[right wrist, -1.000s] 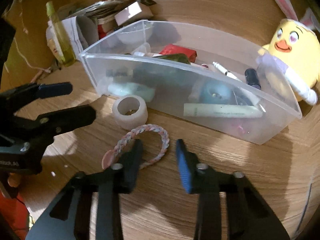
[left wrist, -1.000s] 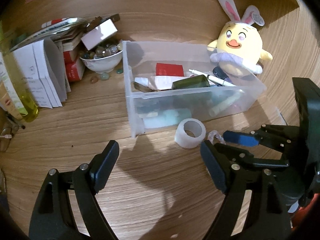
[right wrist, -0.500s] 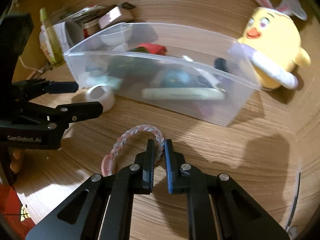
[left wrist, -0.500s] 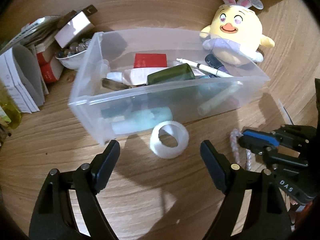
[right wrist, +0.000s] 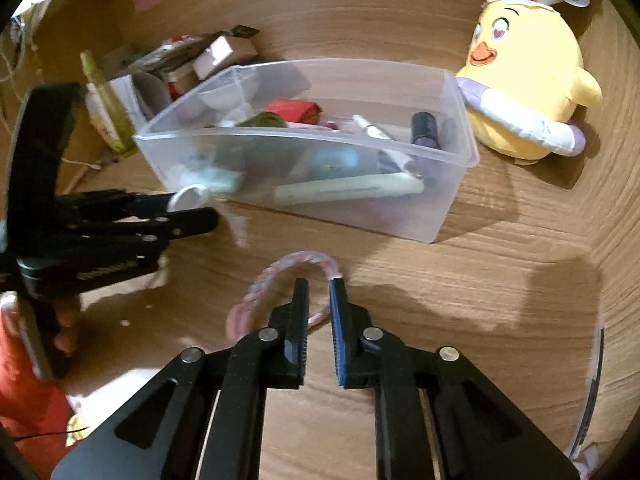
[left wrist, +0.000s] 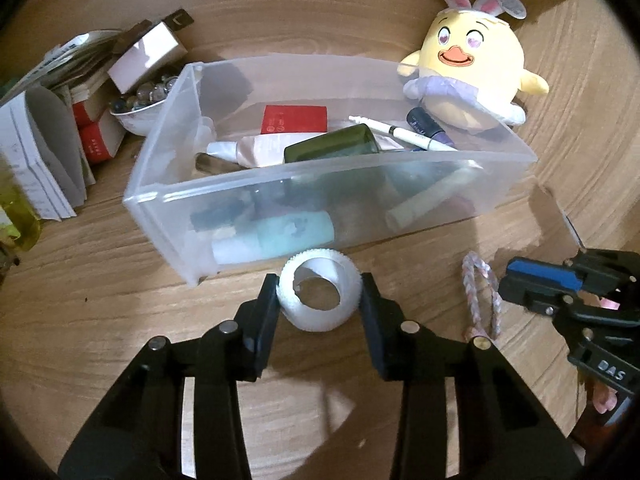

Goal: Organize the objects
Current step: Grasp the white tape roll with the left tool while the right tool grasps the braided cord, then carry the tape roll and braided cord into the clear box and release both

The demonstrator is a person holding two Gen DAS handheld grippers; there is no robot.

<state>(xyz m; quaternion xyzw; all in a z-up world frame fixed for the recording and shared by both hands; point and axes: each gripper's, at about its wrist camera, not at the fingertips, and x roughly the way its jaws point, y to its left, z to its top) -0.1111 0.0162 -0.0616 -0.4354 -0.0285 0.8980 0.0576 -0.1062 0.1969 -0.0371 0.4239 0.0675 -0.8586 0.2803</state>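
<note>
A white tape roll (left wrist: 316,320) lies on the wooden table just in front of a clear plastic bin (left wrist: 332,164) full of small items. My left gripper (left wrist: 320,276) is closing on the roll, and both pads touch its sides. From the right wrist view the roll (right wrist: 188,196) shows between the left fingers. A pink and white braided bracelet (right wrist: 276,268) loops ahead of my right gripper (right wrist: 319,280). One strand runs between its jaws, which are opening slightly. In the left wrist view the bracelet (left wrist: 480,292) hangs at the right gripper's (left wrist: 505,280) tip.
A yellow plush chick (left wrist: 472,64) with rabbit ears leans on the bin's far right corner. Left of the bin are a bowl of marbles (left wrist: 136,108), stacked books and papers (left wrist: 36,148) and a yellow bottle (left wrist: 16,224). A hand (right wrist: 64,320) holds the left gripper.
The left jaws have swung in from wide open onto the tape roll. The right gripper has shifted right with the bracelet, and its jaws have parted a little.
</note>
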